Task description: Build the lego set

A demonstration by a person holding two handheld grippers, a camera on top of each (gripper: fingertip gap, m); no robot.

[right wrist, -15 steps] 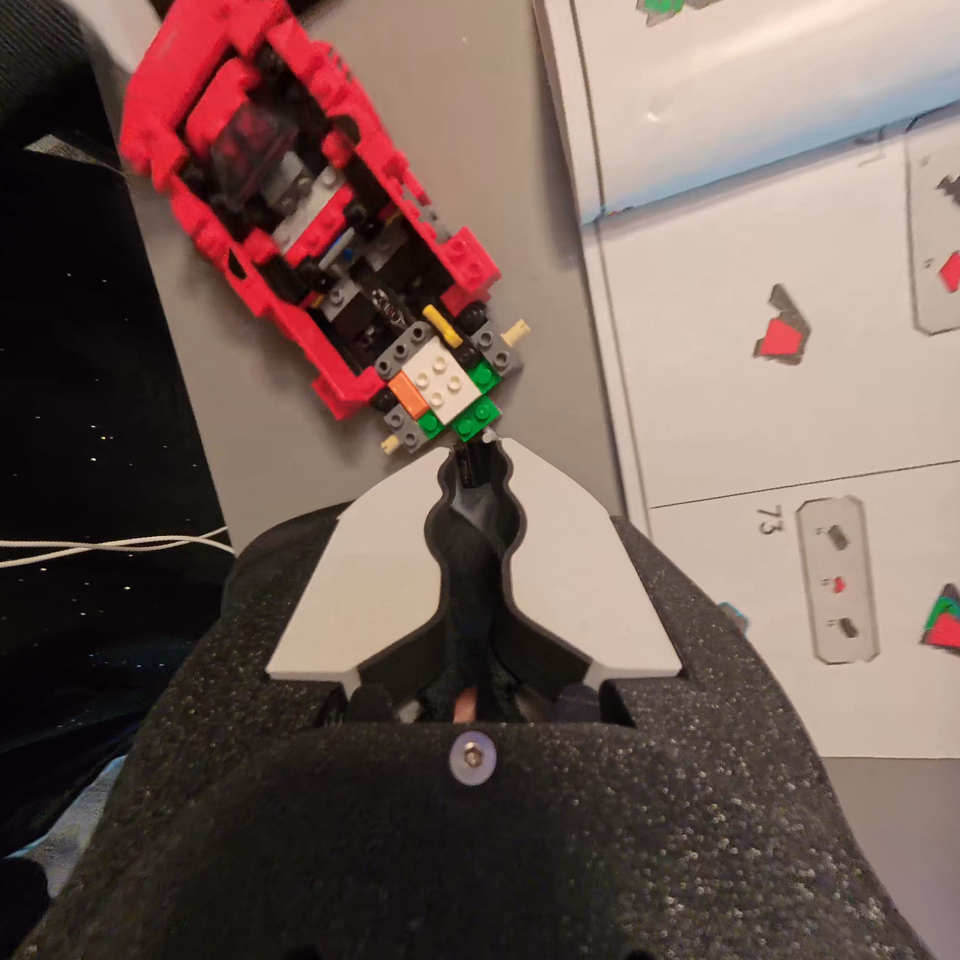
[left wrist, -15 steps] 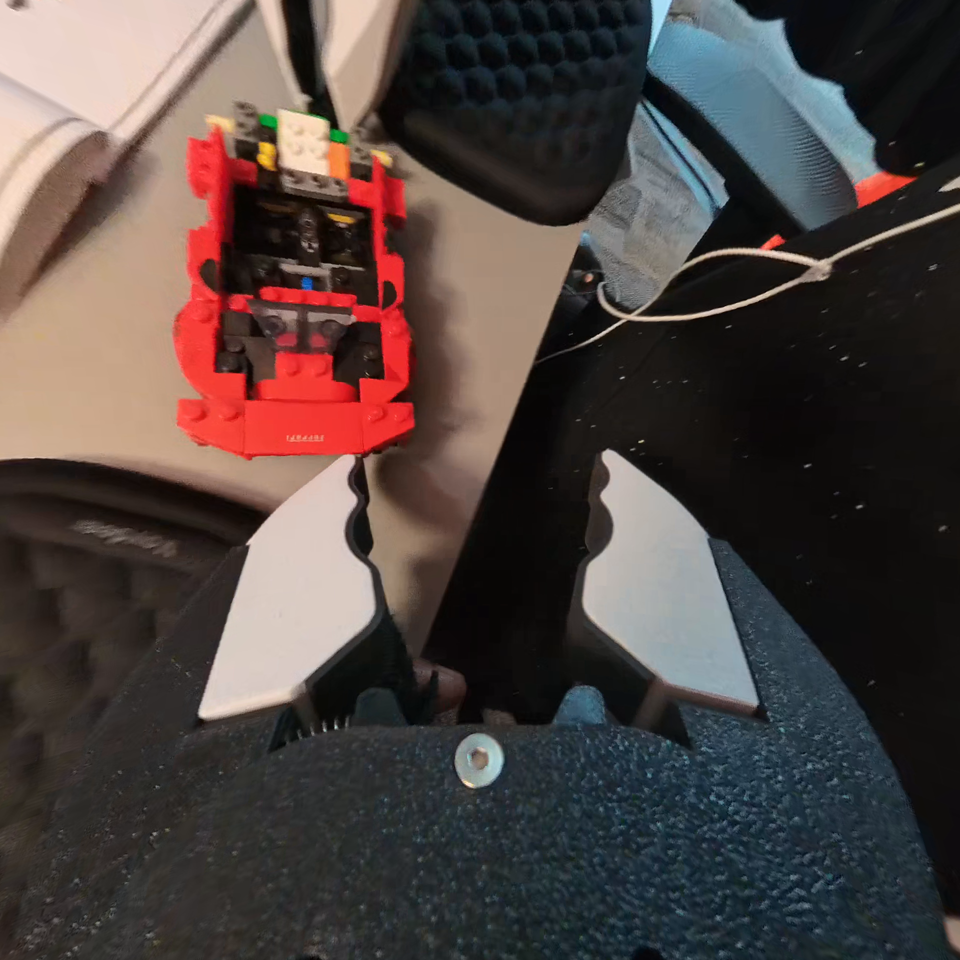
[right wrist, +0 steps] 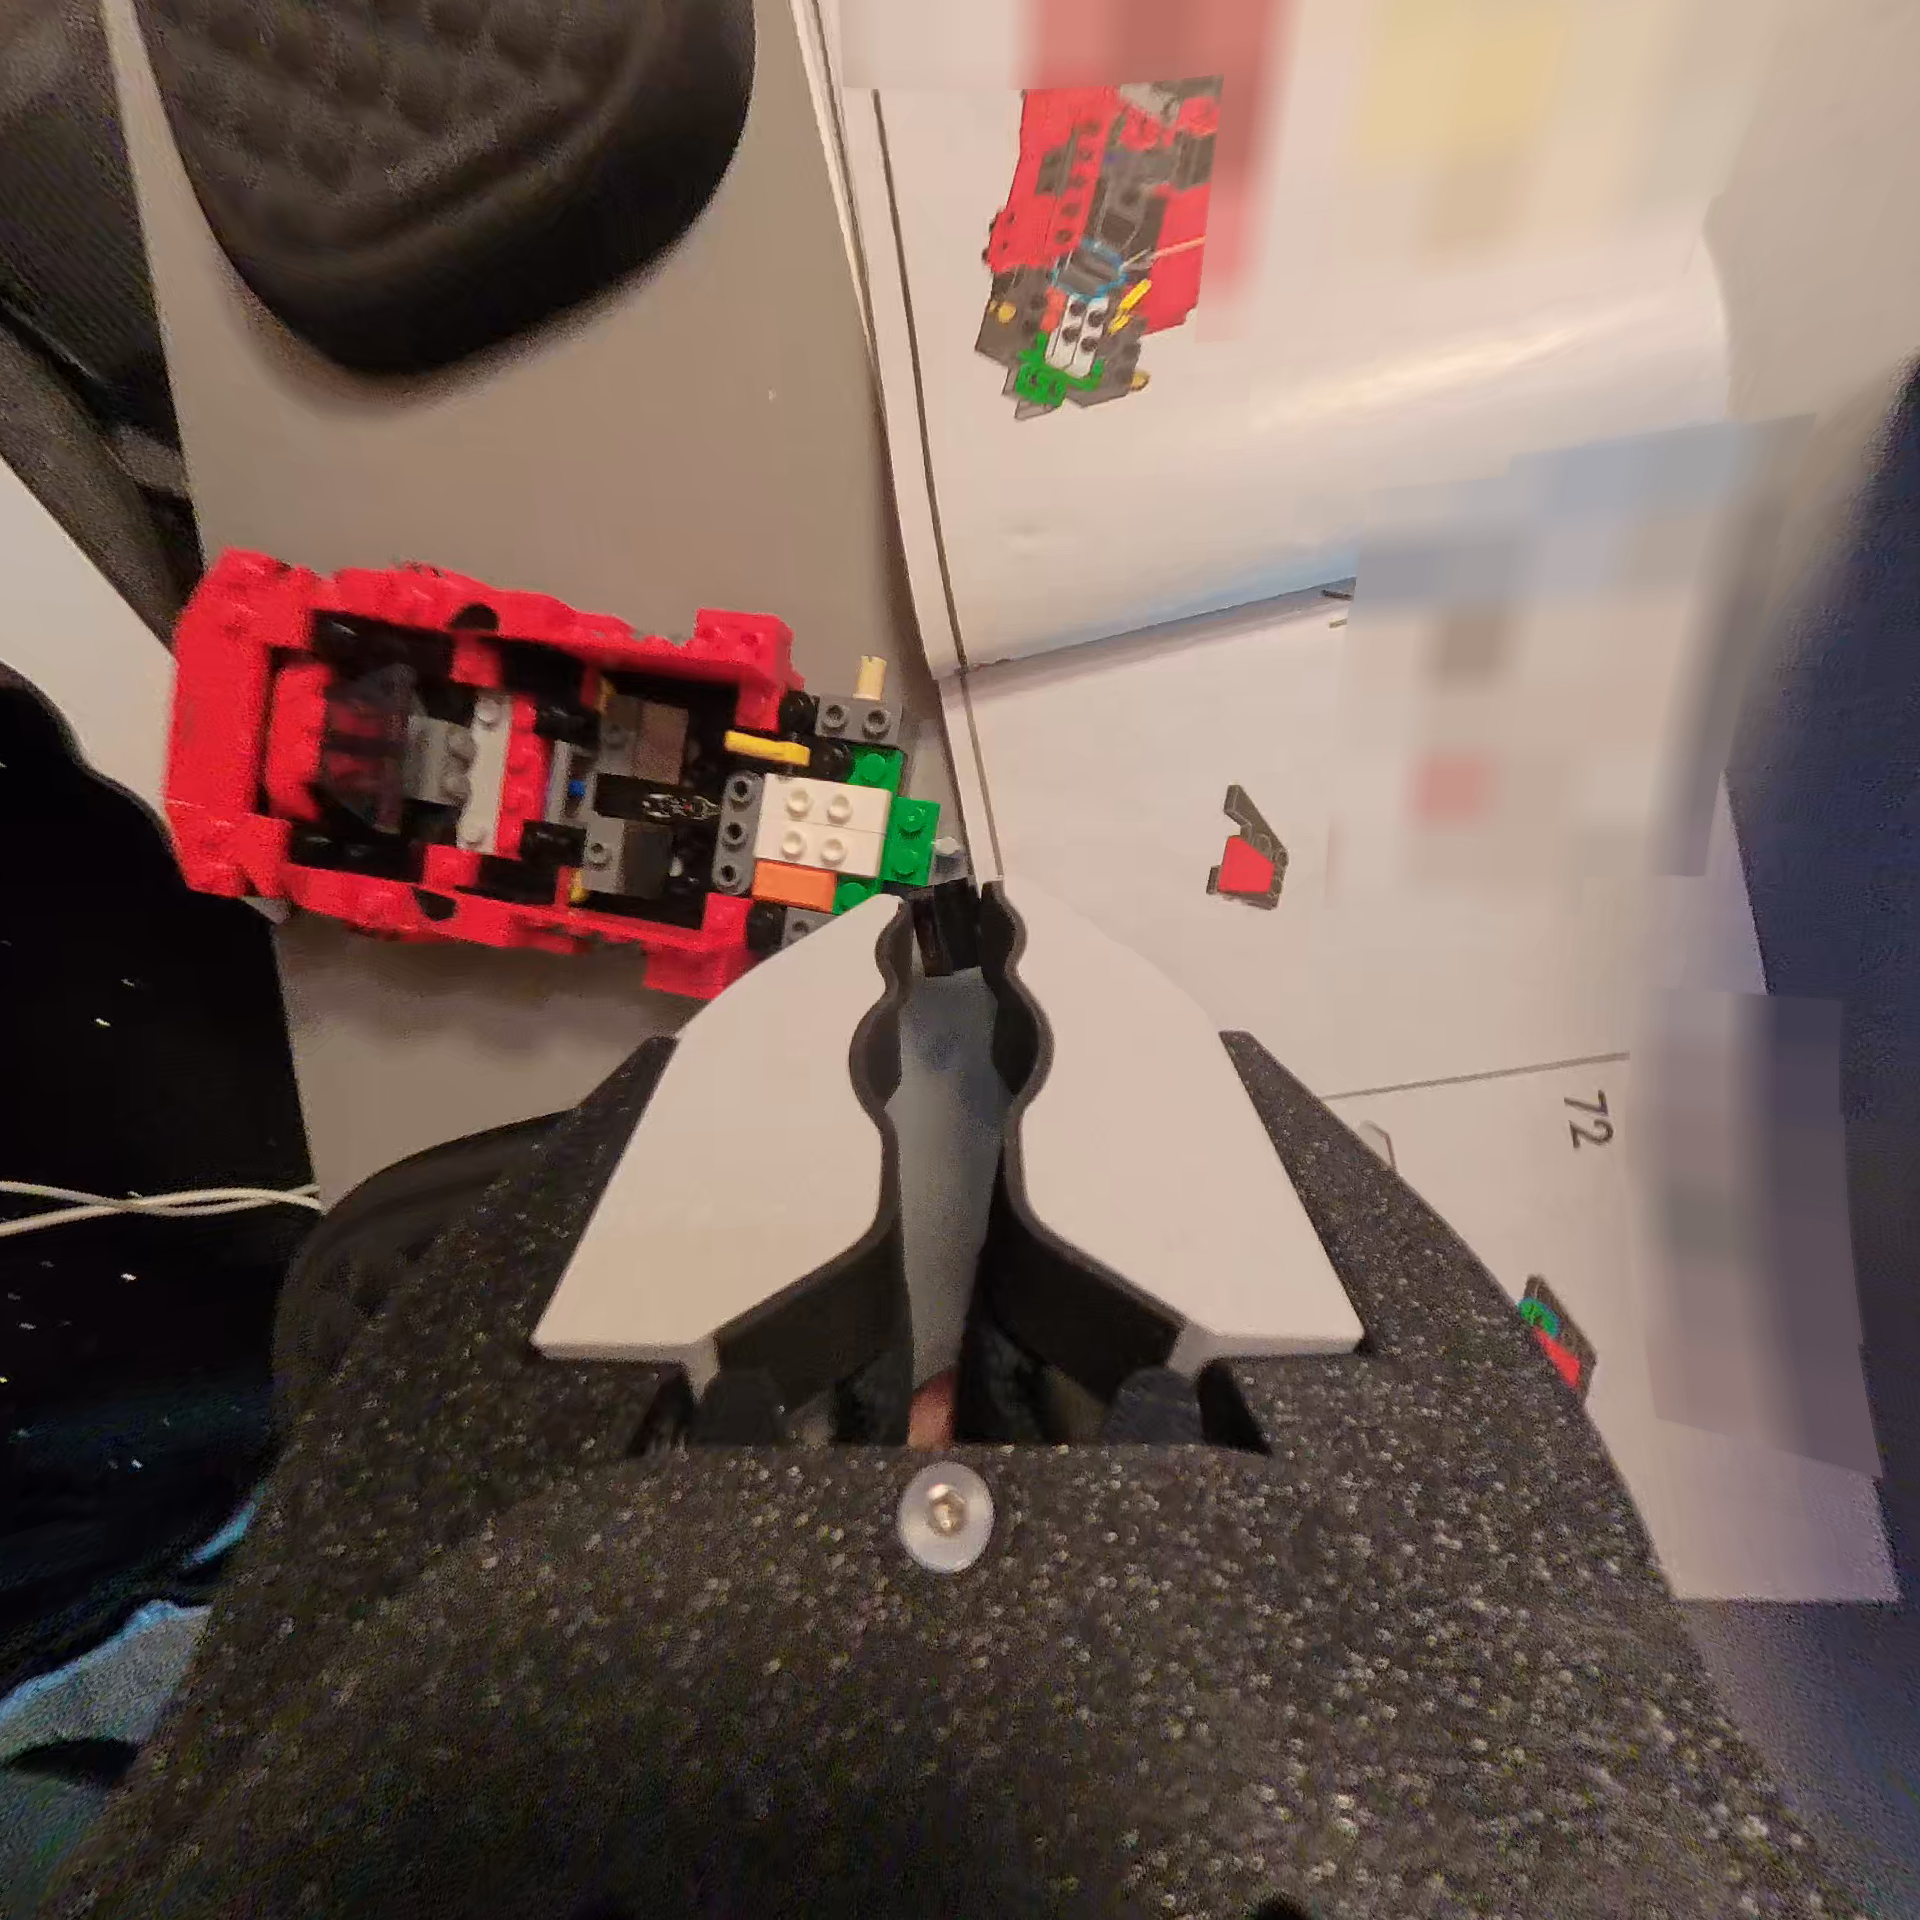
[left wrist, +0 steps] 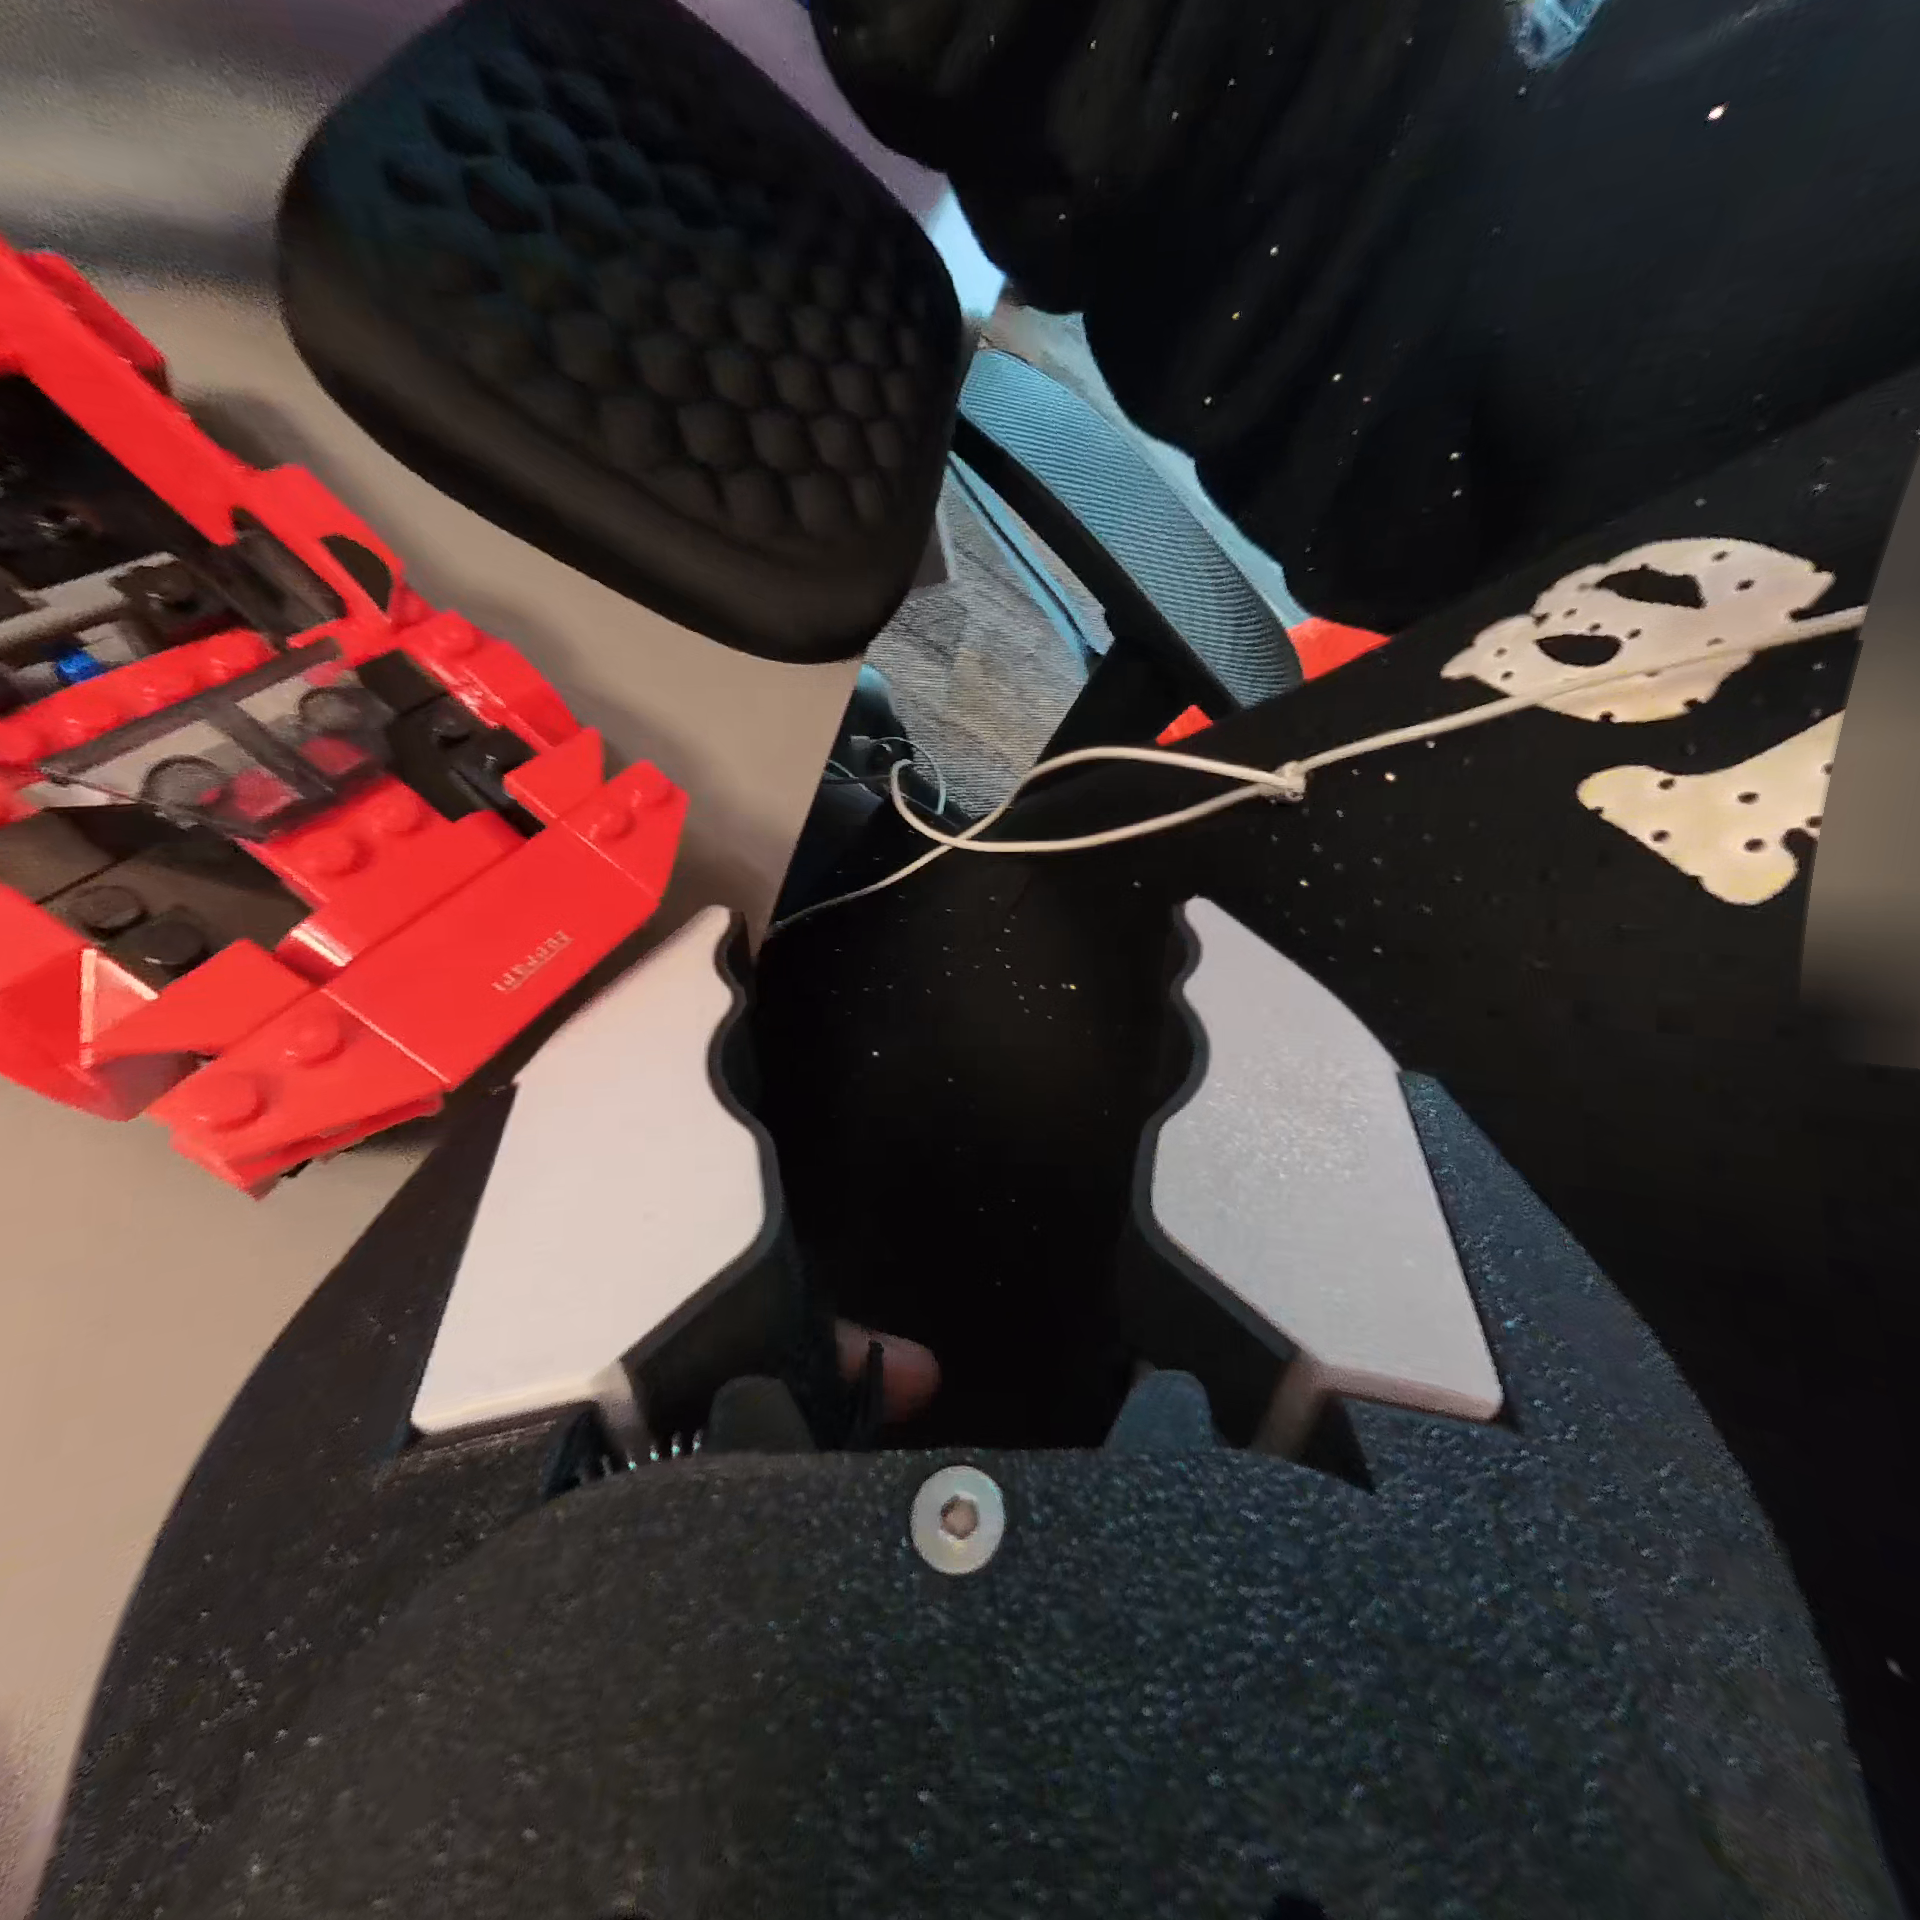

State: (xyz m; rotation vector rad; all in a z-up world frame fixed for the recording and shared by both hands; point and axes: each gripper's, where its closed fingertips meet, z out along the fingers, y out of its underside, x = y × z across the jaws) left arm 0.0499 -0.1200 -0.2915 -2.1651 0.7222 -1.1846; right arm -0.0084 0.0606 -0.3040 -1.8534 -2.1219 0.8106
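Note:
A partly built red lego car lies on the grey table, its open rear end showing white, green and orange bricks. My right gripper is shut on a small black lego piece, held just right of the car's rear end. In the left wrist view the car's red nose sits left of my left gripper, which is open and empty at the table's edge. The right gripper's black body shows above the car there.
An open instruction booklet lies right of the car. A person's dark clothing with a white cord is beyond the table edge. The left gripper's black body shows at the top left in the right wrist view.
The car now lies turned in both views and looks closer to the left gripper. The right gripper still holds the black piece by the car's rear. The left gripper stays open.

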